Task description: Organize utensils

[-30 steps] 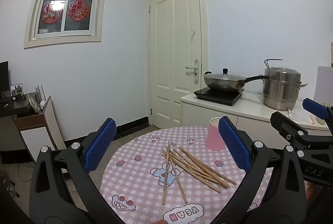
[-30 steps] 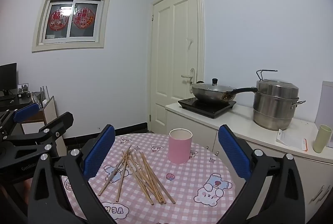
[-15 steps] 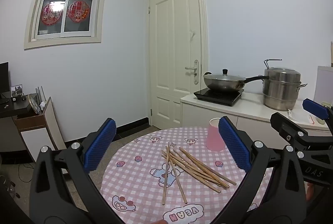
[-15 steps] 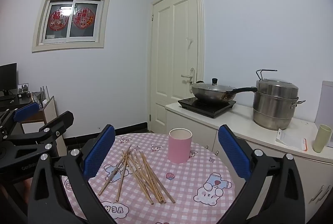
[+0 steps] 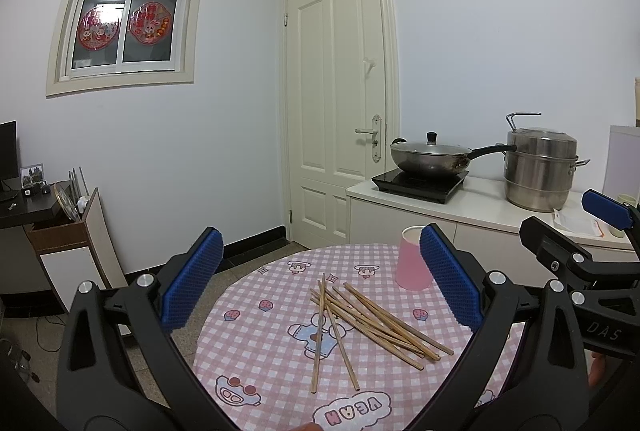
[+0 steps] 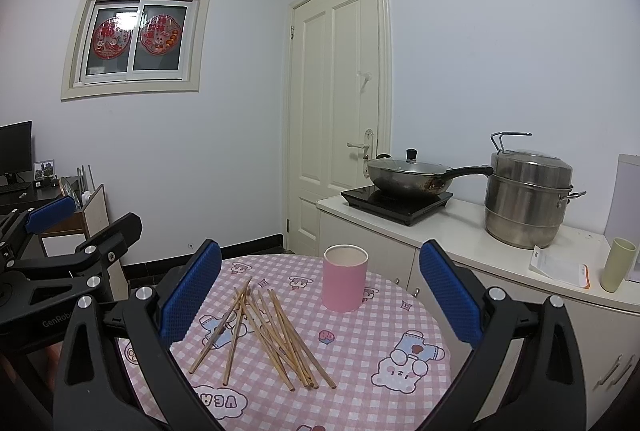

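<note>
Two grippers frame what we see, and the largest thing between them is the round table (image 6: 400, 315) under its pink checked cloth with cartoon prints. Behind it we see a white counter (image 6: 472, 231) carrying a lidded wok (image 6: 408, 177) on a black cooktop and, to its right, a stacked steel steamer pot (image 6: 528, 203). Our left gripper (image 5: 320, 283) hangs above the near edge of the table with its blue-padded jaws spread wide and nothing between them; our right gripper (image 6: 320, 295) is held the same way, fully parted and empty, and each one shows at the edge of the other's view. A pink cup (image 6: 345, 277) stands upright on the far side of the table, mouth up. Near it, toward us, lies a loose pile of wooden chopsticks (image 6: 264, 331), crossing one another flat on the cloth, apart from the cup and untouched by either gripper.
</note>
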A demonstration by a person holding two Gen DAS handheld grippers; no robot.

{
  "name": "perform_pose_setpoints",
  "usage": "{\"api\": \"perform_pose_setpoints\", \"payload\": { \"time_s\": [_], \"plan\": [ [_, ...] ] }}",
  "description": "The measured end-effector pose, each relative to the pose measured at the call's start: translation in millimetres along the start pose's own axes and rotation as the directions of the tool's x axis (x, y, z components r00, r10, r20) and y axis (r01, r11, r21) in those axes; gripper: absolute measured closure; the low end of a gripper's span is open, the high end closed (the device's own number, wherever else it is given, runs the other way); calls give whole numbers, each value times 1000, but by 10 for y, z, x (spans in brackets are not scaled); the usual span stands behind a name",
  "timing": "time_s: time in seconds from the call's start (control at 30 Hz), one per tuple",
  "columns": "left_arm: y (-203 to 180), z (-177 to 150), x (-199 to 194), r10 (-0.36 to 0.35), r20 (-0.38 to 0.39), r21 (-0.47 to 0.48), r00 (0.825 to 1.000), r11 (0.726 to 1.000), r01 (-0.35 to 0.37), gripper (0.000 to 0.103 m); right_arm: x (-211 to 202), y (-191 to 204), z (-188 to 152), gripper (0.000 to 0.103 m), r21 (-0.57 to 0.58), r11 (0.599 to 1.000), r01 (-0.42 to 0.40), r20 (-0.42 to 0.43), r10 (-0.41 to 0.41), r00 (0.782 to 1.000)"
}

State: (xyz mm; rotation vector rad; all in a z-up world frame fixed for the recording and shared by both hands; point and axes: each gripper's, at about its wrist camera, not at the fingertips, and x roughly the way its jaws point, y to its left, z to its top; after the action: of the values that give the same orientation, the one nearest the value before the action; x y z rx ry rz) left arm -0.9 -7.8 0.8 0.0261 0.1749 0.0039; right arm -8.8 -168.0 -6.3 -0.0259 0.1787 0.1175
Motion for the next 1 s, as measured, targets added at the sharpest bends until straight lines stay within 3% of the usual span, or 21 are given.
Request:
{"api": "perform_pose_setpoints", "payload": {
  "time_s": [1.0],
  "plan": [
    [3,-29,-42,-1,6,3,1000,1000,1,6,-6,-20,-32,7,0,1000,2,-1,-2,1000]
  ]
}}
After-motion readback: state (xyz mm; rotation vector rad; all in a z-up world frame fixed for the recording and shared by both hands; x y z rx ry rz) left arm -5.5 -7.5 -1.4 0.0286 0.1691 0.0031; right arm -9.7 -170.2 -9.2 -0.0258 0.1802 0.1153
